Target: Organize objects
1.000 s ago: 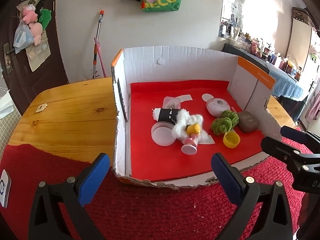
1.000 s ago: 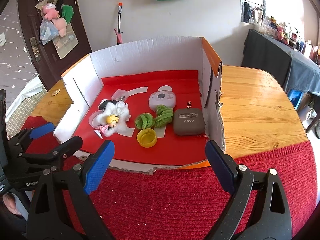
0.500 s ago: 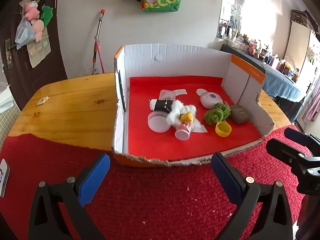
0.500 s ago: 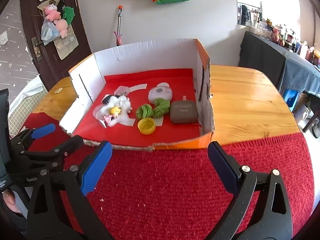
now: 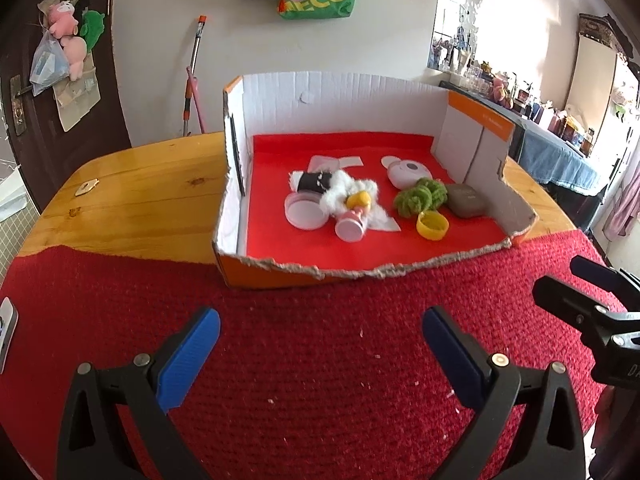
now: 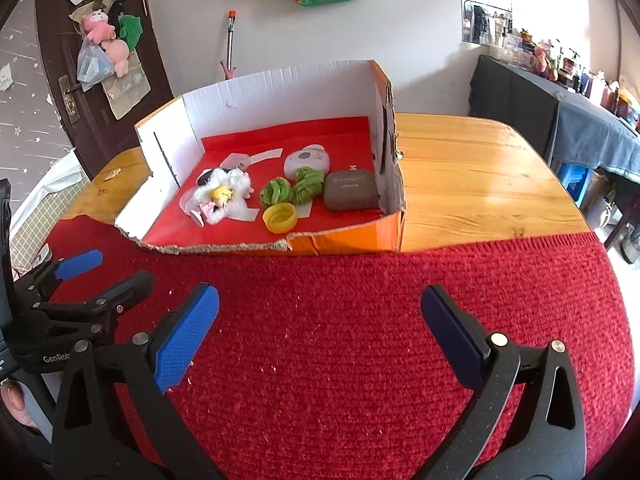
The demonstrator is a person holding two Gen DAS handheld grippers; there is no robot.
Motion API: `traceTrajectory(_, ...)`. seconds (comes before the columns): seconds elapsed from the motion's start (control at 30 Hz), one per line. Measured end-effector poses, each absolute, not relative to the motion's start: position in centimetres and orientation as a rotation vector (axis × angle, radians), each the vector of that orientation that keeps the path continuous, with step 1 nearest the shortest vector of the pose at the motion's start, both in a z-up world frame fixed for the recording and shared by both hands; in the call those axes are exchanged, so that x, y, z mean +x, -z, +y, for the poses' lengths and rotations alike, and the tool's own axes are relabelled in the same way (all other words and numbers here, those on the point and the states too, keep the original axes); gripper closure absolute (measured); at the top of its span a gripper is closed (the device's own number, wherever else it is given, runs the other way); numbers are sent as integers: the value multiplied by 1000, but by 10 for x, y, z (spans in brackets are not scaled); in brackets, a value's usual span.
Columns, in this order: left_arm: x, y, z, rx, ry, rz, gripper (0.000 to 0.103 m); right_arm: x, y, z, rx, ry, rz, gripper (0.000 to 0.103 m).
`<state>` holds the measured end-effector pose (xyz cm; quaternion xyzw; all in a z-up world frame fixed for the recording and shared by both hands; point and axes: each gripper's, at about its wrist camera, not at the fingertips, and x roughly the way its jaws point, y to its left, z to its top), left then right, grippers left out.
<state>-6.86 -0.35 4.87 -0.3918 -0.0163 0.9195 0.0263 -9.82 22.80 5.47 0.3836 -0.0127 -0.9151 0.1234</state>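
Note:
A cardboard box [image 5: 236, 184] [image 6: 384, 128] with a red floor holds a small doll in white fluff [image 5: 352, 204] [image 6: 222, 196], a white lid [image 5: 303, 211], a green yarn bundle [image 5: 420, 196] [image 6: 292, 190], a yellow cap [image 5: 432, 227] [image 6: 280, 218], a grey case [image 5: 466, 200] [image 6: 351, 190] and a white round device [image 5: 408, 170] [image 6: 307, 159]. My left gripper [image 5: 320, 344] is open and empty above the red mat, short of the box. My right gripper [image 6: 320, 320] is open and empty too. Each gripper shows at the edge of the other's view.
The box stands on a wooden table [image 5: 140, 184] [image 6: 480, 176], partly covered by a red knitted mat [image 5: 320, 360] [image 6: 360, 320]. A small tag [image 5: 87, 187] lies on the wood at the left. A white device [image 5: 6, 332] lies at the mat's left edge.
Both grippers have drawn back from the box, which now looks smaller and farther. Both stay open and empty. The objects in the box have not moved.

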Motion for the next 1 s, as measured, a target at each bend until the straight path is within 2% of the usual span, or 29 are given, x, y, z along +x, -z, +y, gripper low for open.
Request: traceTrajectory(1.0, -66, -17, -2, -1388, -2774, -66, 0, -101, -15, 230, 1274, 2660, -11, 0)
